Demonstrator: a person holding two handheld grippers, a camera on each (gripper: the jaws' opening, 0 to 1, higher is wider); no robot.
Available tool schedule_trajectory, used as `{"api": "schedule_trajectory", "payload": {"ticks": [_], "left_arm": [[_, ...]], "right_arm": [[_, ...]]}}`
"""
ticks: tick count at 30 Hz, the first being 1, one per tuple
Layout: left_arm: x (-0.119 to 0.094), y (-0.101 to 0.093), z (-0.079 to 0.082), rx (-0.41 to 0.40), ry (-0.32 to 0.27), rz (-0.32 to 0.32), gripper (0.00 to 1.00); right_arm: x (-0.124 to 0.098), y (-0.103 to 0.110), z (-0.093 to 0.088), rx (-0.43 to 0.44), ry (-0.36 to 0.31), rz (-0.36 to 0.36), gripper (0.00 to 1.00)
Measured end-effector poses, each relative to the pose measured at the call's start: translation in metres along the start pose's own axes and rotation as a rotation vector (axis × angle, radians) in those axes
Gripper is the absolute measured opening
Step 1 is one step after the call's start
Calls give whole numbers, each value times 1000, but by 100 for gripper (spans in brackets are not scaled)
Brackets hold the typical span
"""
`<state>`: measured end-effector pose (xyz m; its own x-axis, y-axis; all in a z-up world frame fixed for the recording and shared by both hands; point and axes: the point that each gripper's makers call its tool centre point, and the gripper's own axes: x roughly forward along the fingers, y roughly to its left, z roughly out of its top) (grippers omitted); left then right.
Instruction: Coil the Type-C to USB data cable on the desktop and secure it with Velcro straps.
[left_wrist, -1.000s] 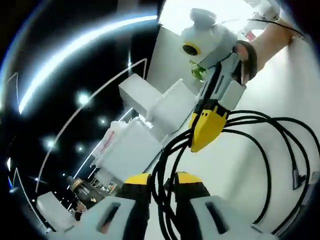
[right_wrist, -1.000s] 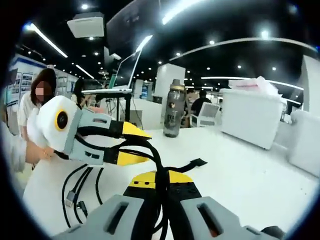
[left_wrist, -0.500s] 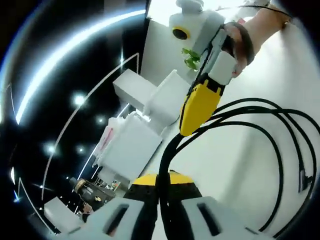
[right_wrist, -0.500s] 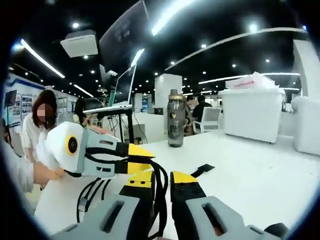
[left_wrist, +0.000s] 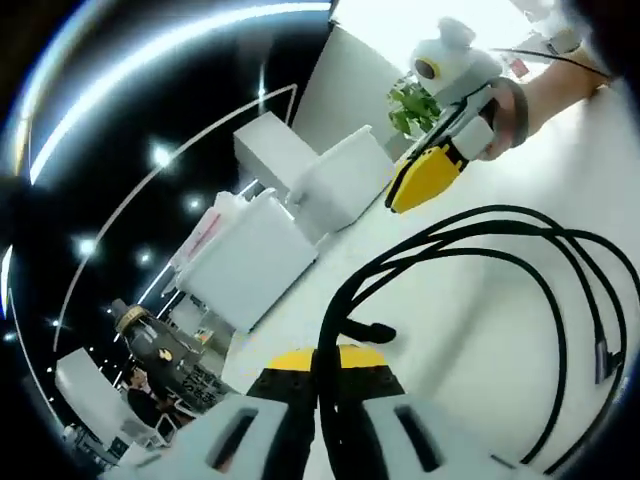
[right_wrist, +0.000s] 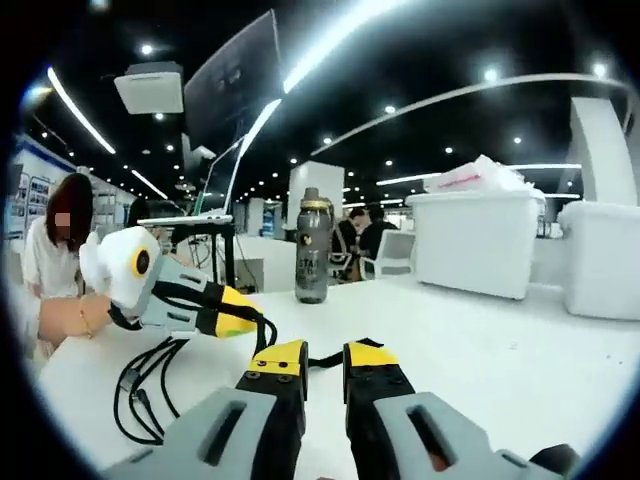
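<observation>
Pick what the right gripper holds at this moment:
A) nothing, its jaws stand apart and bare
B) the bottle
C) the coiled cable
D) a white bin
A: in the right gripper view the right gripper has a bare gap between its yellow tips, while the cable is bunched in the left gripper; the bottle stands far back on the table.

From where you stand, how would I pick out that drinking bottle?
Look across the white table to its far edge, left of the big white bins. The bottle stands upright there alone: tall, dark and see-through, with a yellowish ring under its cap, unlike the squat, pale bins.
</observation>
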<state>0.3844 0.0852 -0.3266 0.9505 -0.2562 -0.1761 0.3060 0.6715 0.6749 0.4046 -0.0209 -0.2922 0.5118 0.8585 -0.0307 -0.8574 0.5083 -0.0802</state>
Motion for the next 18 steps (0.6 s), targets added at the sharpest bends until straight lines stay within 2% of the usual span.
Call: {"api": "schedule_trajectory", "payload": {"ticks": [2,4,7,9,12,15,17,18], "left_arm": [[11,-1,-9,10,43,-20,7],[20,-1,-14,9,69,-35,7],[31,-4,-19,23,116,-71,7],[38,-6,-21,50,143,-84,7],[43,-8,-21,40,164,-106,7],[42,-11,-23,45,178,-124,7],[40,-13,-25,22,182,-138,7],[40,-13,-26,9,182,-142,7]], "right_arm": [[-2,9,7,-79,-13,36,14],[-6,27,12,-172,-24,102,14],[-5,51,3,-247,25,173,14],[3,57,-13,-404,96,159,14],[14,66,-28,-552,139,144,14],[27,70,-36,-648,161,123,18],[33,73,-41,-690,182,100,22],[37,75,-42,-723,178,111,22]]}}
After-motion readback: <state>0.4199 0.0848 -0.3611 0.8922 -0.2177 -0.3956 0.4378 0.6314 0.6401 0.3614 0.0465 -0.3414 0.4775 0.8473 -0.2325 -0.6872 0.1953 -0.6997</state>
